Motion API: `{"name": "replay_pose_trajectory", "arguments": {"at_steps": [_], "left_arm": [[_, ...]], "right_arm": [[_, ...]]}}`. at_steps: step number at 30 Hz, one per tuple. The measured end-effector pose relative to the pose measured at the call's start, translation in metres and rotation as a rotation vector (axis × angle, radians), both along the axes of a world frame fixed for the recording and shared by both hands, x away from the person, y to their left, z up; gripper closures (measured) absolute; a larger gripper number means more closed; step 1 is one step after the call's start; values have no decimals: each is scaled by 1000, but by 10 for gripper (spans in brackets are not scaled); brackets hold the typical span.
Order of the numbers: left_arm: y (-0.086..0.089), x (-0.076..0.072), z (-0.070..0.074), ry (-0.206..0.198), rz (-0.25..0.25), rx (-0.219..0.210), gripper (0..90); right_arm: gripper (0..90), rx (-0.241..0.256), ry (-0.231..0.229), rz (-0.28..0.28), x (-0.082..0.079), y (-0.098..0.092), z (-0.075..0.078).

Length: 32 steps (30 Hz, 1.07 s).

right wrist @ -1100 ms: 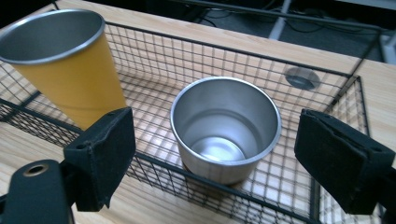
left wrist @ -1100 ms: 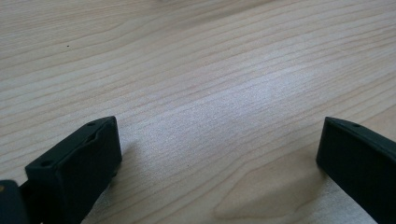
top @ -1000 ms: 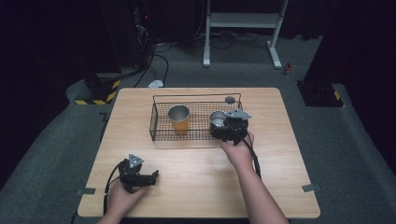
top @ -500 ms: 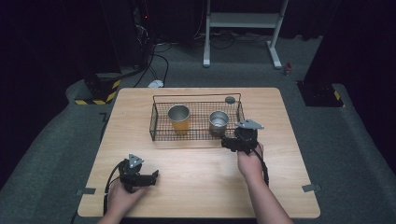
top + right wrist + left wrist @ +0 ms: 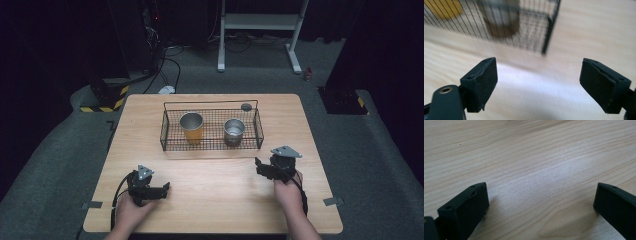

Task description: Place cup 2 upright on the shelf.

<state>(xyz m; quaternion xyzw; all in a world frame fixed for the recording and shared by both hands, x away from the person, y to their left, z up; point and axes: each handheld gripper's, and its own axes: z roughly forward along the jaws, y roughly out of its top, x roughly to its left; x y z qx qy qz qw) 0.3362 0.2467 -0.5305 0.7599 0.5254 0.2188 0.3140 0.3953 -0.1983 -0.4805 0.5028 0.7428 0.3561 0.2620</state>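
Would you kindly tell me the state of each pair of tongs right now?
Left tongs: open, holding nothing.
Right tongs: open, holding nothing.

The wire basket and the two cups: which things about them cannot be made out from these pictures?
- Silver cup: right gripper view, top cut off by the edge, blurred by motion.
- Orange cup: same view, a corner shows behind the basket wires.
- Cup contents: high view, too small to tell for the silver cup or the orange cup.
- Dark round thing behind the basket: high view, too small to identify.
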Motion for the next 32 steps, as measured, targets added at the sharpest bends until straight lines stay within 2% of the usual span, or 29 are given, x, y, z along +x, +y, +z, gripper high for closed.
{"name": "replay_pose_trajectory", "arguments": {"at_steps": [3,7,9,10,11,12,16,20,32], "left_arm": [[0,0,0,-1,-1,2,3],[0,1,0,1,1,4,3],[-1,2,0,0,3,3,3],[0,2,0,-1,-1,8,3],[0,2,0,-1,-1,8,3],[-1,2,0,-1,1,4,3],[-2,3,0,1,5,1,3],[-1,6,0,-3,1,3,3],[-1,6,0,-3,15,-1,3]], "right_arm": [[152,-6,47,-4,-10,-14,-16],[161,-6,89,-36,-23,-31,-37],[183,-5,121,-62,-28,-36,-43],[181,-8,111,-76,-31,-37,-43],[170,-19,108,-66,-33,-39,-43],[147,-31,122,-59,-35,-40,-44],[112,-28,134,-23,-31,-43,-44],[95,-28,138,-53,-28,-39,-44],[99,-28,138,-58,-28,-39,-44]]}}
